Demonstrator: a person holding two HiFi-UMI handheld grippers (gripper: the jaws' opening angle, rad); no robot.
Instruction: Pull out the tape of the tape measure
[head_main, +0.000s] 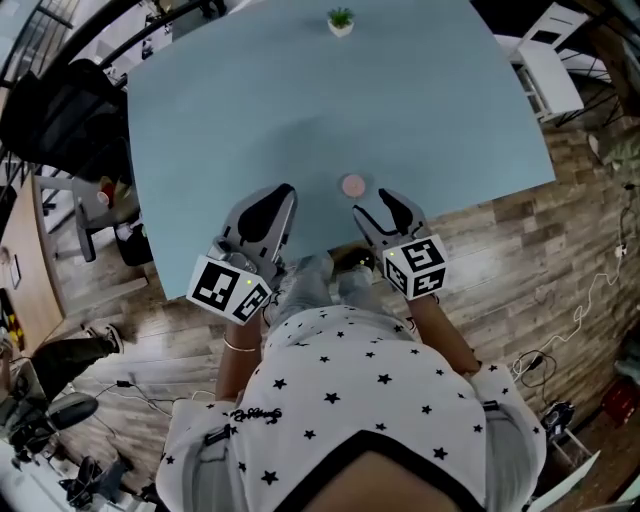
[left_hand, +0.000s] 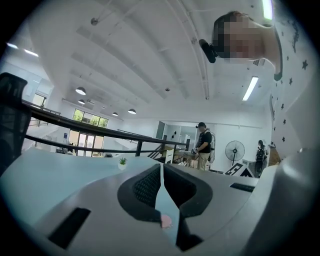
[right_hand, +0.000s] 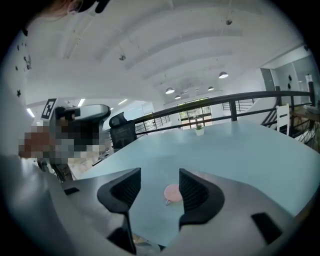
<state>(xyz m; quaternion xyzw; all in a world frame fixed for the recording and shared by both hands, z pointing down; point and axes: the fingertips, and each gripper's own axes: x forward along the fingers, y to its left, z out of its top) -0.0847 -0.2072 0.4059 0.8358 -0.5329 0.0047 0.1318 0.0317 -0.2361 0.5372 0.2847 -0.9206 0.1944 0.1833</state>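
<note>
Pink tape measure (head_main: 352, 185) is sitting on the table (head_main: 300, 90). Right gripper (head_main: 376, 203) is just beside it, jaws spread and gripping nothing. Left gripper (head_main: 283, 192) is near its left, jaws pressed together, empty.

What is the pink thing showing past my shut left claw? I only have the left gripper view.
Observer: A round pink tape measure, lying flat near the front edge of the blue table.
Operator: Is the right claw on it?
Observer: No. The right claw stands open, short of the tape measure, not touching it.
Operator: Which way is the tape's tab?
Observer: In the right gripper view a small tab shows on its near side, toward that claw.
</note>
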